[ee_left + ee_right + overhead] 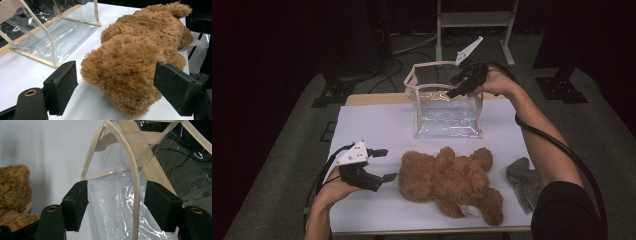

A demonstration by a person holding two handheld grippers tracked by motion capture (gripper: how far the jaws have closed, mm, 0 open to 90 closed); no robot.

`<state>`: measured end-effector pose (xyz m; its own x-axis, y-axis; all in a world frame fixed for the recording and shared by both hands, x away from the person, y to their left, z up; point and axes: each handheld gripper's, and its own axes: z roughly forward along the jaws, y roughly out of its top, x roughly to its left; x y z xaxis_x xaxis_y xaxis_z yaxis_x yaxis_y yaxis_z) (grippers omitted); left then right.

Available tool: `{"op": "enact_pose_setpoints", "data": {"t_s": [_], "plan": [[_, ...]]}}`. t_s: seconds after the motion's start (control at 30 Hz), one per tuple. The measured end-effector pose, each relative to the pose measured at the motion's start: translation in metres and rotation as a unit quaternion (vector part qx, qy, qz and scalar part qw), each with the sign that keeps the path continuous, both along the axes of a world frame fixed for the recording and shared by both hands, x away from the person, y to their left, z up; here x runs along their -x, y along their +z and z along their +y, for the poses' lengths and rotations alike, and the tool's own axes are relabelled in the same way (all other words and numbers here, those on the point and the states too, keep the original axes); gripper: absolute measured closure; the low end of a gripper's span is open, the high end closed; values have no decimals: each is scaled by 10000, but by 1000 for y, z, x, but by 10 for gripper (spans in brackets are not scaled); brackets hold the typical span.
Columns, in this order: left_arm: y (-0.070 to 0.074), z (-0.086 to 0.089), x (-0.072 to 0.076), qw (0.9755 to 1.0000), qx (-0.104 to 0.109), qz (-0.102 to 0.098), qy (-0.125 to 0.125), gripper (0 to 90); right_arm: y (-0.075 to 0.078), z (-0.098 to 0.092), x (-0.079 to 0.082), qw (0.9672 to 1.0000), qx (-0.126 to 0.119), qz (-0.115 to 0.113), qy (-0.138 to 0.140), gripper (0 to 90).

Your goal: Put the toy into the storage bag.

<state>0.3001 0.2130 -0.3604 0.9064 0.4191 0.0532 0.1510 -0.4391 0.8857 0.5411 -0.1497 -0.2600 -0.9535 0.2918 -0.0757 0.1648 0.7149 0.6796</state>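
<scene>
A brown teddy bear [447,182] lies on the white table cover, with its head toward my left gripper [388,164]. That gripper is open. In the left gripper view its jaws [117,82] stand wide on either side of the bear's head [125,62], and the pads are clear of the fur. A clear plastic bag [447,112] with beige trim stands open behind the bear. My right gripper [454,86] is at the bag's upper right rim. In the right gripper view it [116,205] is open, with the bag's beige edge [135,195] and clear wall between its pads, which do not press on them.
A grey knitted cloth [524,180] lies at the table's right, near the person's right sleeve. The white cover [377,125] has free room at its left and back left. A metal stand [474,20] and cables sit on the dark floor beyond the table.
</scene>
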Motion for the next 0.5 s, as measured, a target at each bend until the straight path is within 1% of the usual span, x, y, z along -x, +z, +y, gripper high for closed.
{"op": "enact_pose_setpoints", "data": {"t_s": [0.2, 0.23, 0.27, 0.33, 0.43, 0.5], "plan": [[-1, 1, 0, 10000, -10, 14, 22, 179, -1, 2, -8, 9999, -28, 10, -110, 349], [-1, 2, 0, 10000, -15, 14, 16, 179, -1, 3, -9, 9999, -13, -18, -112, 349], [-1, 2, 0, 10000, -20, 11, 13, 179, -2, 3, -10, 9999, -25, 15, -151, 354], [-1, 3, 0, 10000, -28, 9, 18, 179, -4, 4, -13, 9998, 20, 12, -177, 364], [-1, 3, 0, 10000, -29, 11, 16, 179, -8, 5, -15, 9997, 102, 34, -220, 391], [-1, 4, 0, 10000, -32, 13, 17, 179, -11, 5, -16, 9996, 152, 57, -250, 445]]}}
